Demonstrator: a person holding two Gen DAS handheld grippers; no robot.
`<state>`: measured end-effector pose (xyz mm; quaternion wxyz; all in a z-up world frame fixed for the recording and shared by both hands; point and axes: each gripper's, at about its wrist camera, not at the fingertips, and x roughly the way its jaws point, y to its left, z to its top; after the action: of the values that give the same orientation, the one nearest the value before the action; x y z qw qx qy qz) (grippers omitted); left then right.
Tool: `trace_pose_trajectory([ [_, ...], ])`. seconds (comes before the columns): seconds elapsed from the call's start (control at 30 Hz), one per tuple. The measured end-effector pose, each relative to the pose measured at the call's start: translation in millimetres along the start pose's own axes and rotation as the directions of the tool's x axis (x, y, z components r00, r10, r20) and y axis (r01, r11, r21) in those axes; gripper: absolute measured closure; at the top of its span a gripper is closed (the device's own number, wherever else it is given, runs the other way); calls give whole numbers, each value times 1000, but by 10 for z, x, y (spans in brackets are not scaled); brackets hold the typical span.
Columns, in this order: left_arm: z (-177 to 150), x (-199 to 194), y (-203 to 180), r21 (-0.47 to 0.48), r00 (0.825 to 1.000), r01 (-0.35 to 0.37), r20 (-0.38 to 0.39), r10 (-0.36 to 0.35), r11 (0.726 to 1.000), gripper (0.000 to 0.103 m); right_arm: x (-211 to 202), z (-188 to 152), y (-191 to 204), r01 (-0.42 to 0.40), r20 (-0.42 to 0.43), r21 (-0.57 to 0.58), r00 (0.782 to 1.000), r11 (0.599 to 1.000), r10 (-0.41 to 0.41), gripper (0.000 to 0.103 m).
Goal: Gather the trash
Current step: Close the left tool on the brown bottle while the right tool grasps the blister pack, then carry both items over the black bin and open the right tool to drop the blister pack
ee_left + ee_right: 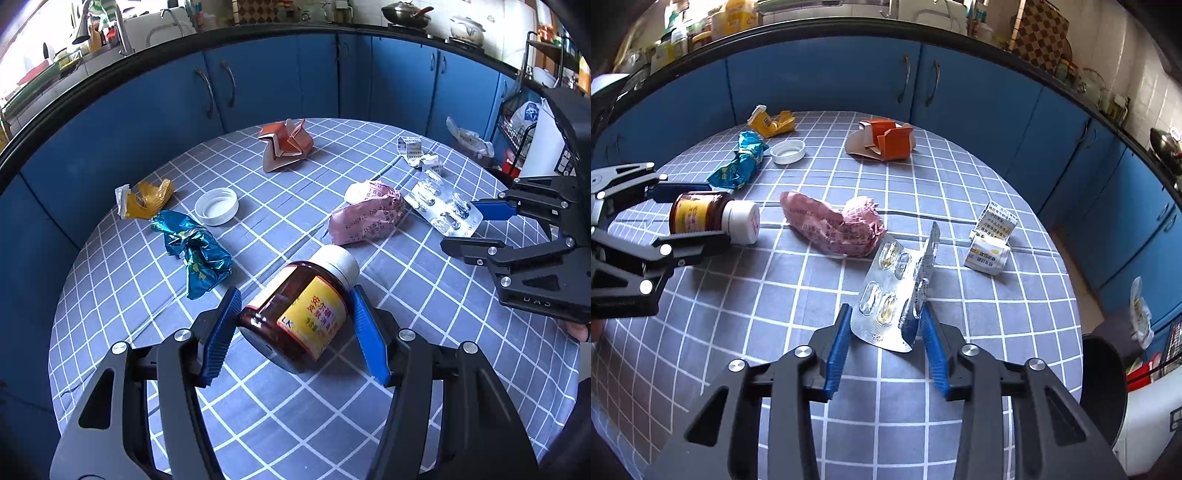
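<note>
A brown medicine bottle point(295, 314) with a white cap and yellow label lies on its side between my left gripper's point(295, 314) blue pads, which touch both its sides; it also shows in the right wrist view point(709, 218). A folded silver blister pack point(899, 291) sits between my right gripper's point(886, 321) pads, which press its edges; it also shows in the left wrist view point(443, 208). Other trash lies on the checked tablecloth point(332, 424): pink crumpled paper point(834, 225), blue foil wrapper point(192, 251), white lid point(217, 206), yellow wrapper point(146, 197), orange carton point(286, 146), white leaflet box point(991, 240).
The round table stands before blue kitchen cabinets point(258, 85). A dark bin point(1104, 380) sits beside the table's right edge in the right wrist view. A wire rack point(517, 136) with bags stands at the far right.
</note>
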<state>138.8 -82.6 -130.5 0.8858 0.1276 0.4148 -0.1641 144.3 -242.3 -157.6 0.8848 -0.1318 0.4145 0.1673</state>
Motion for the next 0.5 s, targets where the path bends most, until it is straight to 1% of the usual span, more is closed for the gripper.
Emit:
trace_pose_trajectory([
  [0.17, -25, -77, 1, -4, 1000, -7, 8, 7, 1000, 42, -51, -45, -8, 5, 6, -8, 1000, 1000, -5, 68],
  [0.37, -21, -145, -23, 9, 1000, -20, 19, 19, 1000, 42, -163, -87, -9, 32, 15, -41, 999, 999, -31, 68],
  [0.5, 2, -229, -51, 12, 999, -20, 44, 19, 1000, 42, -230, -106, -40, 42, 24, -42, 999, 998, -41, 68],
])
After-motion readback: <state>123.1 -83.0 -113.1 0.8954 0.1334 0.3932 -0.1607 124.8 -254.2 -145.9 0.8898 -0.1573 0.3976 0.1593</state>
